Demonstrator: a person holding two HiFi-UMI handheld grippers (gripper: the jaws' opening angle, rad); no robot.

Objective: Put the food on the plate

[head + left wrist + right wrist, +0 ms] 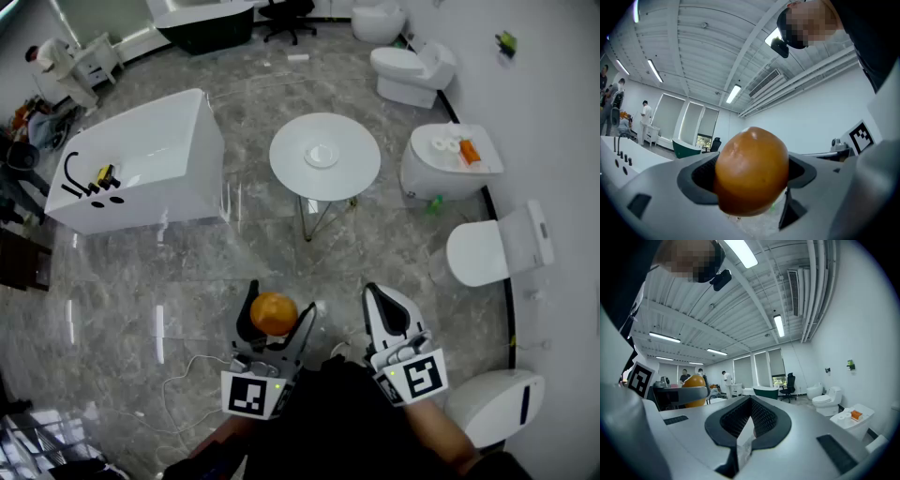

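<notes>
Nearest to me, my left gripper (278,314) has its jaws spread wide and clamped on the food (751,174), a round orange-brown piece that sits between the two dark pads and is carried in the air above the floor (169,281), close in front of my body. Just beside it, at about 3 o'clock, my right gripper (377,298) has its jaws closed together with nothing between them; I judge it has no part in this step. So the pick-up is done, as far as I can see: the food is in my grip and touches no surface. What is left is the bigger part. The plate (311,159) is well apart from me, at about 12 o'clock, in the middle of the round white bench (354,176), and a stretch of bare marble floor lies between. The plate looks empty to me, though it is small in the head view and I cannot be sure of its centre. I think I must walk to the bench, bring the food over the plate, lower it and only then open the jaws. Farther off, a white bathtub (159,155) stands at 10 o'clock and white toilets (412,75) stand at 1 o'clock along the wall; they are not in my way.
</notes>
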